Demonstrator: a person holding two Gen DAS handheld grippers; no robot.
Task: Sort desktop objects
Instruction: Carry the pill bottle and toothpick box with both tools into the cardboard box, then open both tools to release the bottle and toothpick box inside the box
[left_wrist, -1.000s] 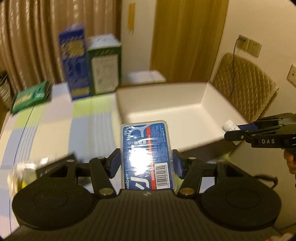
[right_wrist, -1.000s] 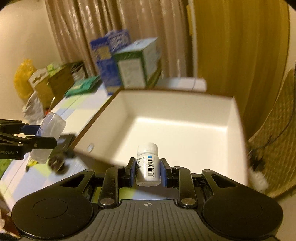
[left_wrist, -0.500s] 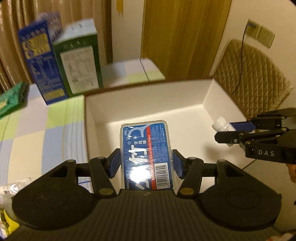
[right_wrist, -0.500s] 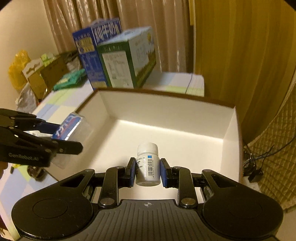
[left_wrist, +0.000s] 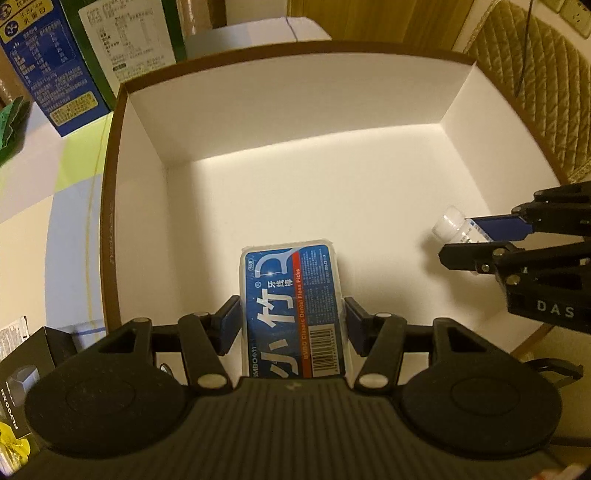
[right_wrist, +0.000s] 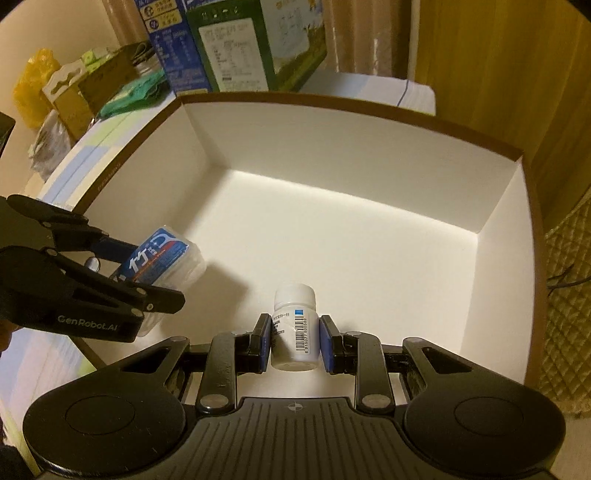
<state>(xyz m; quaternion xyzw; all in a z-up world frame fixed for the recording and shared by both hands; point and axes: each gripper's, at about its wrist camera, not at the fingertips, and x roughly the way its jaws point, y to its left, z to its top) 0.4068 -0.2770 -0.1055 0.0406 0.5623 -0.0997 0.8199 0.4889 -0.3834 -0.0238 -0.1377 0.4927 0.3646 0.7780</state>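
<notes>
While held over the white box: two things, one in each gripper.
Left gripper about half open and squeezed on the blue floss pack, at 6 o'clock in the left view, above the box floor. Right gripper closed as tight as can be on the small white bottle, cap pointing to 12 o'clock, also above the box floor. Tall blue carton and green carton behind the box at 11 o'clock.
</notes>
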